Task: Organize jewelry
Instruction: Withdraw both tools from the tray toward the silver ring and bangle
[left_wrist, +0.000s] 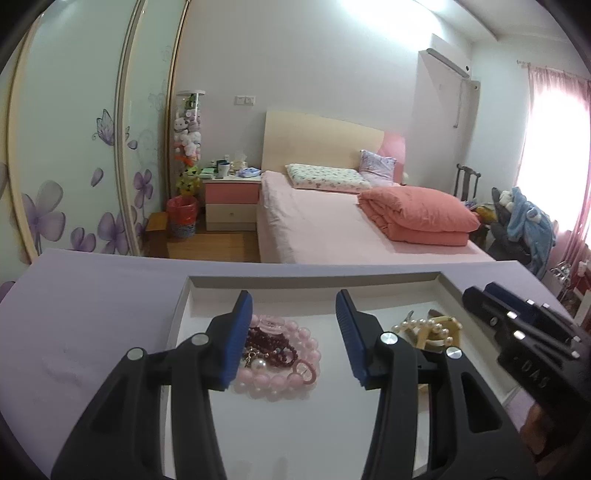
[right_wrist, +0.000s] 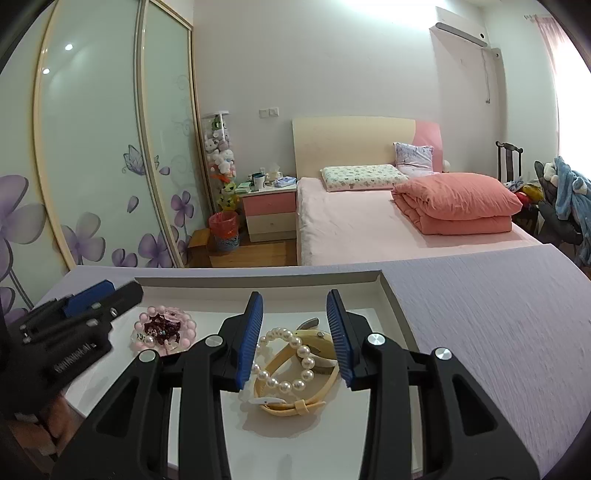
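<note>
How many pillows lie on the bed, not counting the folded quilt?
2. A flat patterned pillow lies at the head of the bed; a smaller lilac pillow leans on the headboard to its right. The quilt may hide others.

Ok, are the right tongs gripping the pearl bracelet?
No, the right tongs stand open above the pearl bracelet, which lies on the tray untouched.

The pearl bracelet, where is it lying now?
In the right wrist view the pearl bracelet lies in the white tray, on the cream watch strap, between the open fingers of the right gripper, right of the pink bead pile.
</note>
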